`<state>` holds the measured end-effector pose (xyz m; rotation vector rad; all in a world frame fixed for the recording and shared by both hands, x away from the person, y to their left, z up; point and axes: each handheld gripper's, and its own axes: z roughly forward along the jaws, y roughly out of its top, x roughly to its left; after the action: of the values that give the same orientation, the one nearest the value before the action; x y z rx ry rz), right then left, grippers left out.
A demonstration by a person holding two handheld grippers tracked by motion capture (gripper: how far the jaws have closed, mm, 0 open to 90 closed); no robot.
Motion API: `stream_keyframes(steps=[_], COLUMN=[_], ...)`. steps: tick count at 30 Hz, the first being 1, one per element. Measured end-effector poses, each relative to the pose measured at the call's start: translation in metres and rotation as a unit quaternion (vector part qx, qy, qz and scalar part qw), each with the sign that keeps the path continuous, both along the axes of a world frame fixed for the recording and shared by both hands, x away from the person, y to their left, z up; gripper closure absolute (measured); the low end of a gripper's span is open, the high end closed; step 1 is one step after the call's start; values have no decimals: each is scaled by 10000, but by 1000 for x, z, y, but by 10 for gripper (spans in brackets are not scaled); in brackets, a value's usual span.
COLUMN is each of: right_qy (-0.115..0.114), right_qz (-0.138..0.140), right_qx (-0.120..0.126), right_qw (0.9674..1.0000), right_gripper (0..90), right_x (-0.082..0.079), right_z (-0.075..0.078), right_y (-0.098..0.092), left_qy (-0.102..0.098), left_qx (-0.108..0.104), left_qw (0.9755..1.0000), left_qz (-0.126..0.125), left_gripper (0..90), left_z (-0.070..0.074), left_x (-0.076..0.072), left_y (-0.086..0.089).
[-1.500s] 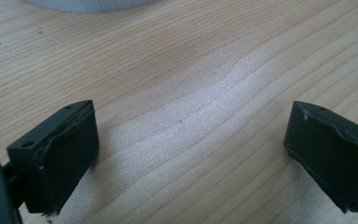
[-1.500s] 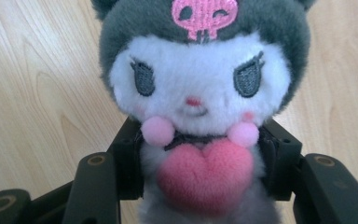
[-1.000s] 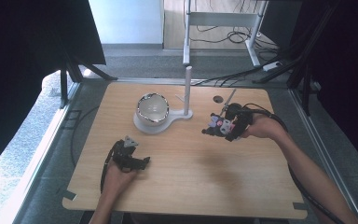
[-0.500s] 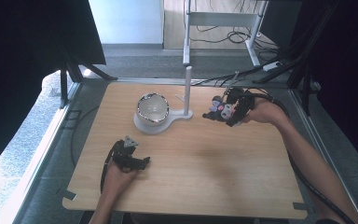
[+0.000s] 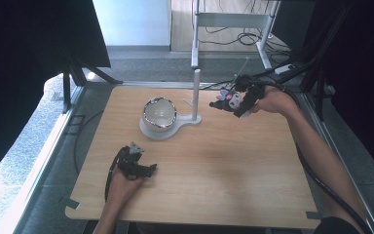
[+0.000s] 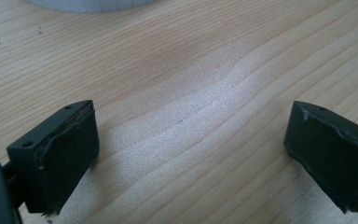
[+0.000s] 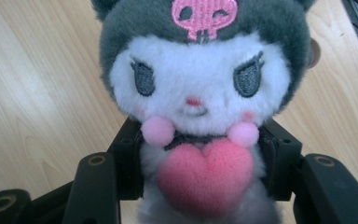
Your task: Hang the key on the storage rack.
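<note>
Right gripper (image 5: pixel 224 103) clamps grey-hooded white plush toy (image 7: pixel 200 93), pink heart, near table (image 5: pixel 253 195) far-right edge; left gripper (image 5: pixel 148 169) wide, near-left; centre open.

Worktop (image 5: pixel 233 185): light wood-grain board with rounded corners, set on a dark frame above a grey floor.
Bowl (image 5: pixel 159 113): shiny, sits on a white base (image 5: pixel 152 132), left of centre toward the far edge.
Post (image 5: pixel 195 93): white, upright, rises from the same base just right of the bowl.
Left gripper (image 5: pixel 151 168): rests on the worktop near the near-left edge, jaws apart over bare wood.
Small dark round thing (image 5: pixel 233 91): lies near the far-right edge; what it is cannot be told.
</note>
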<state>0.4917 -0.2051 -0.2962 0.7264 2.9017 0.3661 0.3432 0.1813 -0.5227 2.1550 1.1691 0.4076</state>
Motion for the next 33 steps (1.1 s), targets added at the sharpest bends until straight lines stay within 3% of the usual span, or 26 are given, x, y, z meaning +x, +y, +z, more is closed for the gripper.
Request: stream_keyframes(steps=[18, 33], right_qy=[-193, -242], right_qz=[-98, -79], right_qx=[-3, 12], right_qw=[9998, 9997], right_gripper=[449, 449], right_x=[30, 50], right_z=[25, 31], right_y=[17, 40], left_qy=[9, 7], left_qx=[-3, -14], left_qw=[10000, 10000], left_qz=[0, 7], left_gripper=[29, 29], left_z=[0, 0], left_x=[0, 0], left_y=[0, 0])
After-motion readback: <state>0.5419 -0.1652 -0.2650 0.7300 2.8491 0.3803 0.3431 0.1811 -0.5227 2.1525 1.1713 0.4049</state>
